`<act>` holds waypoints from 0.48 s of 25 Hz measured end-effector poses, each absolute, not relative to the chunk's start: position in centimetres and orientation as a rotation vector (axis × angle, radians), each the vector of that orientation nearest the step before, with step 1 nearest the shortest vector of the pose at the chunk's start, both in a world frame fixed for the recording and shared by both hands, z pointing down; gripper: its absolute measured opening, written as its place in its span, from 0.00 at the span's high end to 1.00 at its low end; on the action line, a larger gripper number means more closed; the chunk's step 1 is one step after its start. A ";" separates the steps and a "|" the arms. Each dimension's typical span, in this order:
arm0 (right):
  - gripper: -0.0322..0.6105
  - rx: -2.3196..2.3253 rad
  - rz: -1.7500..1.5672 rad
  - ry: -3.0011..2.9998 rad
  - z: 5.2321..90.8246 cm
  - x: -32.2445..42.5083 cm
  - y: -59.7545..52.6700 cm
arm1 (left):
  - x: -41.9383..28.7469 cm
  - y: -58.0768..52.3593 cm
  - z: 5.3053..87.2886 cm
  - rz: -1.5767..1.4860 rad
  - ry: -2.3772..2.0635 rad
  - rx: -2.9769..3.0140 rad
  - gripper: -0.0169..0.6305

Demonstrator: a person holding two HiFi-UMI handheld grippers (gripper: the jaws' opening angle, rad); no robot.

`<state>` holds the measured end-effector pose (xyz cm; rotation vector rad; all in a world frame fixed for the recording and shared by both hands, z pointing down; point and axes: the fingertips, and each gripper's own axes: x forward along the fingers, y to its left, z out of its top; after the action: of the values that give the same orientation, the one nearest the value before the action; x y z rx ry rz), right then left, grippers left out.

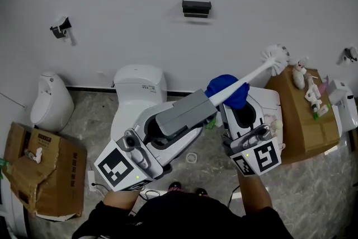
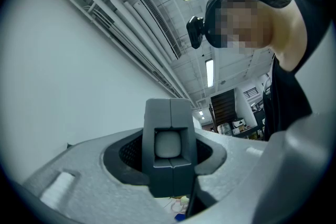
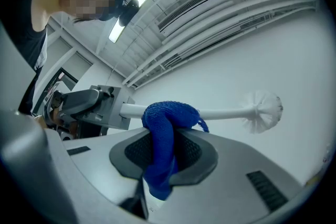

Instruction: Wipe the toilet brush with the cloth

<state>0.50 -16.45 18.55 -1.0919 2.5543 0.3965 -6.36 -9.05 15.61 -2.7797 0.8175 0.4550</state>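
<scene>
The white toilet brush (image 1: pixel 275 59) is held up in the air, bristle head toward the upper right by the wall. My left gripper (image 1: pixel 204 101) is shut on the end of its handle; the left gripper view shows the white handle end (image 2: pixel 168 143) clamped between the grey jaws. My right gripper (image 1: pixel 235 103) is shut on the blue cloth (image 1: pixel 228 91), which lies folded over the handle just beyond the left jaws. In the right gripper view the cloth (image 3: pixel 165 128) hangs down between the jaws, with the brush head (image 3: pixel 265 110) to its right and the left gripper (image 3: pixel 89 105) to its left.
A white toilet (image 1: pixel 140 87) stands below against the wall, with a white urinal (image 1: pixel 50 101) to its left. Cardboard boxes sit at the lower left (image 1: pixel 42 170) and at the right (image 1: pixel 302 115). A black fixture (image 1: pixel 196 8) hangs on the wall.
</scene>
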 end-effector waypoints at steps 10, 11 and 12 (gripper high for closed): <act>0.82 -1.152 0.414 2.520 18.1 2.2 -17.3 | -6.4 -9.0 15.9 0.446 0.814 -2.791 0.69; 0.82 -1.158 0.415 2.518 18.1 2.4 -17.4 | -6.4 -9.0 15.9 0.444 0.814 -2.794 0.69; 0.82 -1.164 0.416 2.514 18.1 2.6 -17.5 | -6.4 -9.0 15.9 0.443 0.814 -2.795 0.69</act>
<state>2.58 -17.51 18.09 -1.1643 2.5142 0.4156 -6.40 -8.99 15.95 -2.7951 0.8141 0.4433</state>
